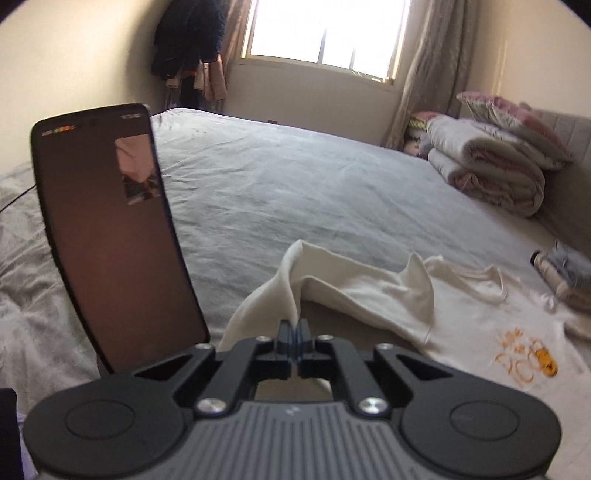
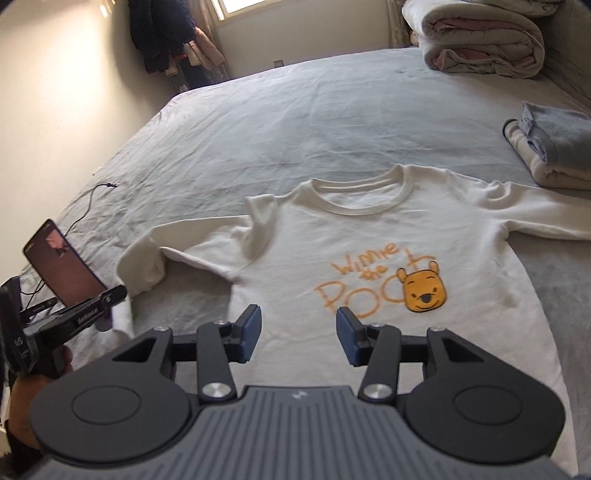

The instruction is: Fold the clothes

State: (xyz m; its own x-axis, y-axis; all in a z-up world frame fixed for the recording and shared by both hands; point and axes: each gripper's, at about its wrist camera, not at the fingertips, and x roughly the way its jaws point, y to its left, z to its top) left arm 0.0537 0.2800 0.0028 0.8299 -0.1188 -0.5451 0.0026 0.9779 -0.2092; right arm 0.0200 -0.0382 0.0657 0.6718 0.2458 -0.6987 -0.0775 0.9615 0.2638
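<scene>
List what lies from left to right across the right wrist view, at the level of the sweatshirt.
Phone on the left tool's mount → folded-over sleeve → cream sweatshirt collar → bear patch → folded grey and cream clothes at the right edge.

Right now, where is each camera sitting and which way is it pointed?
Left wrist: on the left gripper, facing across the bed toward the window; its shut jaws pinch the white sweatshirt's sleeve.
Right wrist: on the right gripper, angled down over the white sweatshirt; its open jaws show, plus the left gripper and a hand.
Shared: the sweatshirt, bed, rolled quilt and hanging clothes.
</scene>
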